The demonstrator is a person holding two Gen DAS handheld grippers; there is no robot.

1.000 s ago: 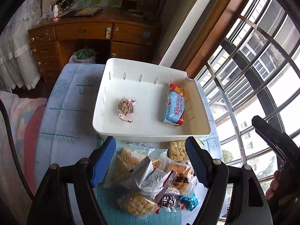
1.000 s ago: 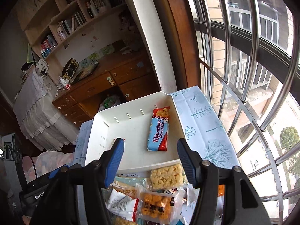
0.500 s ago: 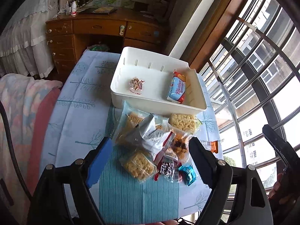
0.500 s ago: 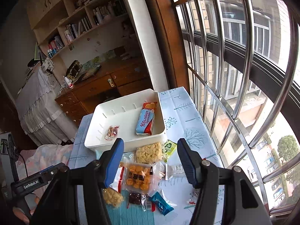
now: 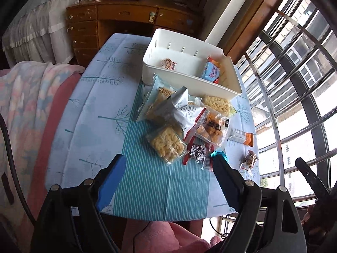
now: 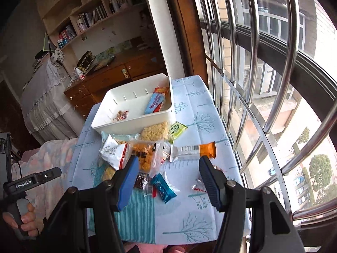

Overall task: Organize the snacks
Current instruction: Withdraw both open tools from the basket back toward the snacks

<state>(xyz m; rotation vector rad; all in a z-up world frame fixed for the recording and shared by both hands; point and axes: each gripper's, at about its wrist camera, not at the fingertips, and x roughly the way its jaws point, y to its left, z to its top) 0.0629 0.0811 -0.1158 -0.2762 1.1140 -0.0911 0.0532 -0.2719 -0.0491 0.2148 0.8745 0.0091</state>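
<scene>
A white bin point(image 5: 190, 81) point(image 6: 134, 127) stands at the table's far end. It holds a blue biscuit pack point(image 5: 211, 71) point(image 6: 157, 103) and a small wrapped candy point(image 5: 168, 63) point(image 6: 120, 115). A heap of snack bags point(image 5: 181, 118) point(image 6: 134, 147) lies in front of the bin. An orange-and-white bar point(image 5: 242, 137) point(image 6: 192, 150), a blue candy point(image 6: 163, 187) and a small wrapped sweet point(image 5: 250, 159) lie nearby. My left gripper point(image 5: 168, 164) is open and empty, above the table's near end. My right gripper point(image 6: 168, 165) is open and empty, above the snacks.
The table carries a pale tree-print cloth point(image 5: 101, 97) and a teal striped mat point(image 5: 160, 187). A barred window point(image 6: 263, 73) runs along the right. A wooden desk point(image 5: 126, 19) stands beyond the table. A pink blanket point(image 5: 31, 97) lies at the left.
Both grippers have pulled back and up from the bin. The whole table and snack heap have come into view. Both stay open and empty.
</scene>
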